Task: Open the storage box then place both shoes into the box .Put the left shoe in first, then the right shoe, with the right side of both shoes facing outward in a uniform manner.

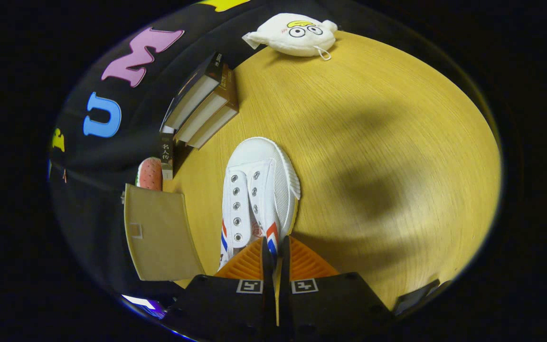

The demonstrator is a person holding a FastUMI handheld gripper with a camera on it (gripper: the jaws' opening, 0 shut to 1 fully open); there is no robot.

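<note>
Gripper (276,254) fingers are seen nearly together, clamped on the rear collar of a white shoe (259,190) whose toe points away over the wooden table (387,142). A tan box panel (159,232) is seen just beside the shoe, books (204,107) beyond.

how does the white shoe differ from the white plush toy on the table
The white shoe sits pinched between the gripper fingers at its rim; the white plush toy lies far beyond them at the wooden table edge, untouched. The shoe has eyelets and red-blue stripes; the plush toy has cartoon eyes and a yellow patch. Both are mostly white.
</note>
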